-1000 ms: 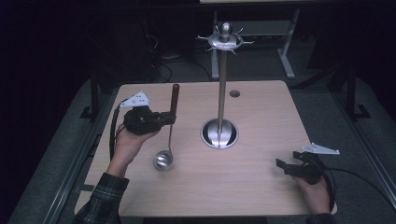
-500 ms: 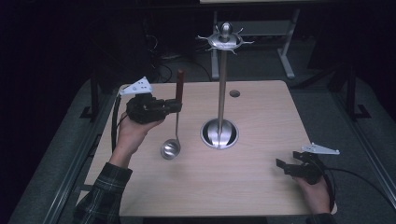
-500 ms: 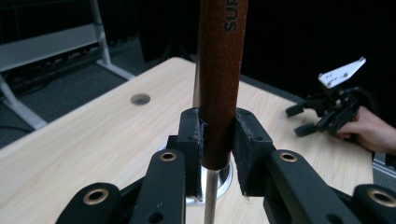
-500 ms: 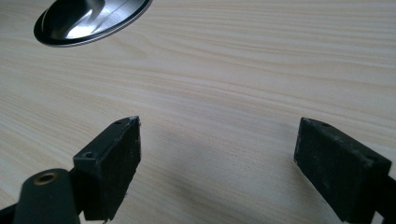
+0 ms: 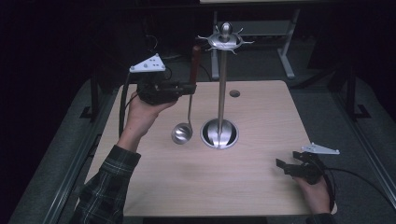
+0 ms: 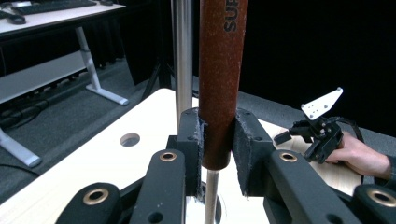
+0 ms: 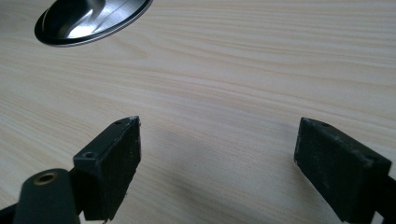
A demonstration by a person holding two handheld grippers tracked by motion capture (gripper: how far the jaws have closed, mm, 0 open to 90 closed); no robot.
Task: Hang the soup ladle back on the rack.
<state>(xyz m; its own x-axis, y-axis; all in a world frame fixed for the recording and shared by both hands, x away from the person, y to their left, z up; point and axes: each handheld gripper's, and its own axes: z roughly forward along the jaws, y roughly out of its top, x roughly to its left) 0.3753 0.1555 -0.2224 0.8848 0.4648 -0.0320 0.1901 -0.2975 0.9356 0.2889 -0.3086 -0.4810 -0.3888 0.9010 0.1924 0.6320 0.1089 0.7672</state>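
Observation:
A ladle with a brown handle [image 5: 195,60] and a steel bowl [image 5: 181,133] hangs upright, bowl down, above the table's left half. My left gripper [image 5: 189,88] is shut on the lower end of that handle [image 6: 219,84], with both pads pressed on it. Just to its right stands a steel rack [image 5: 223,84] with a ring of hooks at its top [image 5: 225,41] and a round base [image 5: 219,134]. The rack's pole [image 6: 183,56] rises right behind the handle. My right gripper [image 5: 282,167] rests open on the table near the front right, with nothing between its jaws [image 7: 217,158].
The pale wooden table [image 5: 261,116] has a small round hole [image 5: 235,93] near its far edge. The rack's base [image 7: 88,21] lies far ahead of the right gripper. A desk frame [image 5: 285,51] stands beyond the table in the dark. The right gripper [image 6: 285,136] lies off to the side.
My left gripper has risen and moved right toward the rack, carrying the ladle; its bowl has come up off the table. The right gripper has not moved.

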